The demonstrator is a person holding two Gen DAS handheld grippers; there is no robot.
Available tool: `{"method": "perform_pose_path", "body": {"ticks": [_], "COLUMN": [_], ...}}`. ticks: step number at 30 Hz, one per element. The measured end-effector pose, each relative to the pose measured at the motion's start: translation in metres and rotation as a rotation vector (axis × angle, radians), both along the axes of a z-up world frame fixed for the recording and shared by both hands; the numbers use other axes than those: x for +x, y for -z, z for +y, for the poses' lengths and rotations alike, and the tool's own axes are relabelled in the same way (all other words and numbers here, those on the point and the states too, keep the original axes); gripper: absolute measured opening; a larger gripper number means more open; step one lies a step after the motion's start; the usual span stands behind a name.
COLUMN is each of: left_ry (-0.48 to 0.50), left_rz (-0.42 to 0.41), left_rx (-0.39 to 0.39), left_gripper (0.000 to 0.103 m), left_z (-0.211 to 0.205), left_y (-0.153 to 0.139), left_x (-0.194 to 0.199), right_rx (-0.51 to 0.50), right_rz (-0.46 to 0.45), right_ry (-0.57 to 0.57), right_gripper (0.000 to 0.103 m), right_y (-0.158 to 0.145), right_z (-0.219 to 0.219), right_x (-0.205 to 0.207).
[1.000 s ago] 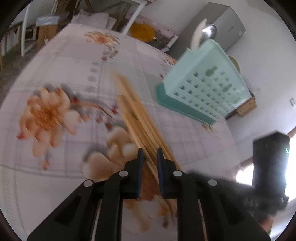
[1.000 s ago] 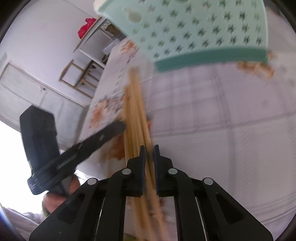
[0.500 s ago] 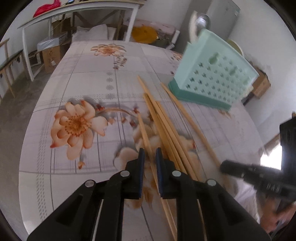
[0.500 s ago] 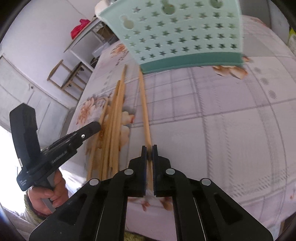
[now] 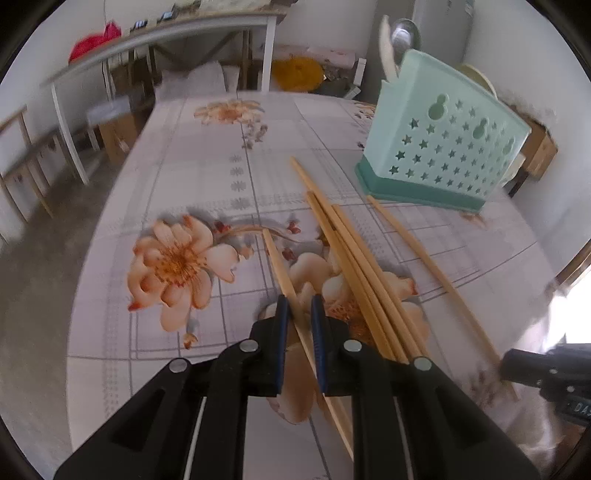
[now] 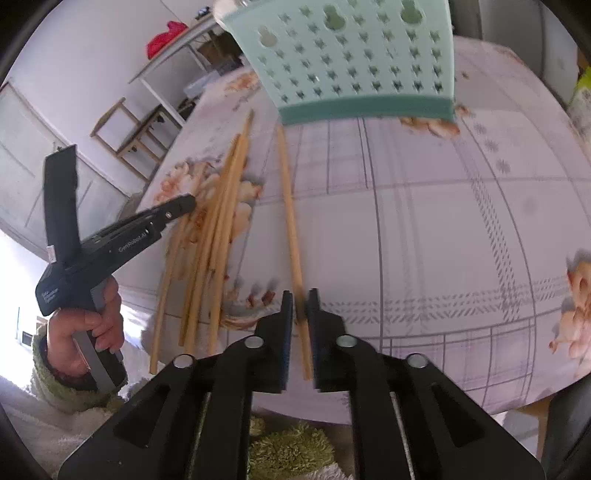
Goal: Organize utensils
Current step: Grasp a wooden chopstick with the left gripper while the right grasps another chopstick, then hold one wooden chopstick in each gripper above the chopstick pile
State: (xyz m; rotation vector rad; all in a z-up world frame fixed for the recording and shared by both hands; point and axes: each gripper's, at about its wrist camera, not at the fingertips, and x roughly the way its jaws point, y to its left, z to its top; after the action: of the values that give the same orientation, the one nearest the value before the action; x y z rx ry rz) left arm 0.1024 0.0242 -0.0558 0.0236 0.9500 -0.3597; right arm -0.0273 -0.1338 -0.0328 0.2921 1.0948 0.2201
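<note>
- While both tools sit low over the floral tablecloth (image 5: pixel 192 177), the left gripper (image 5: pixel 297 306) has its blue-lined jaws a narrow gap apart with a single chopstick (image 5: pixel 280 266) running between them; it straddles the stick, but whether the pads actually pinch it I cannot tell.
- Over on the other side, the right gripper (image 6: pixel 300 302) has its jaws drawn in close on a lone chopstick (image 6: pixel 290 206), the stick passing right through the slot and sticking out past the table's near edge.
- Just beside the left tool, to its right, lies the loose bundle of chopsticks (image 5: pixel 354 258), fanned on the printed flower and partly overlapping one another.
- From the right wrist view that same bundle (image 6: pixel 218 221) lies between the two tools, with the left gripper's tip (image 6: pixel 181 205) touching down at its far side and a bare hand (image 6: pixel 88 332) wrapped round the handle.
- Further along, the lone chopstick's far end reaches up to the base of the mint-green utensil holder (image 5: pixel 443 147), which stands upright on the cloth and blocks the view behind it.
- A spoon (image 5: pixel 404 33) and a pale handle poke up out of the holder.
- Beyond the table, a white workbench (image 5: pixel 166 33) with a red bundle on top stands against the wall.
</note>
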Motion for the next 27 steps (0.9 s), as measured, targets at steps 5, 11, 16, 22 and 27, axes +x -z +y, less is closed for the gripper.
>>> {"method": "perform_pose_path", "body": {"ticks": [5, 11, 16, 22, 27], "left_ry": [0.02, 0.017, 0.007, 0.054, 0.053], "left_rz": [0.013, -0.044, -0.045, 0.013, 0.019], "left_rx": [0.004, 0.078, 0.085, 0.08, 0.107], "left_gripper": [0.018, 0.017, 0.009, 0.007, 0.009], "left_z": [0.001, -0.008, -0.006, -0.003, -0.006], "left_y": [-0.001, 0.0, 0.001, -0.002, -0.001], "left_x": [-0.003, -0.009, -0.014, -0.033, -0.029], "right_rx": [-0.084, -0.235, -0.185, -0.081, -0.092], "right_rz": [-0.089, -0.132, -0.114, -0.062, -0.075], "right_ry": [-0.024, -0.045, -0.035, -0.028, -0.063], "right_gripper": [0.026, 0.009, 0.005, 0.005, 0.015], "right_y": [-0.009, 0.01, 0.011, 0.009, 0.006], "right_z": [0.012, 0.029, 0.019, -0.001, 0.005], "right_x": [0.02, 0.045, 0.038, 0.007, 0.006]}}
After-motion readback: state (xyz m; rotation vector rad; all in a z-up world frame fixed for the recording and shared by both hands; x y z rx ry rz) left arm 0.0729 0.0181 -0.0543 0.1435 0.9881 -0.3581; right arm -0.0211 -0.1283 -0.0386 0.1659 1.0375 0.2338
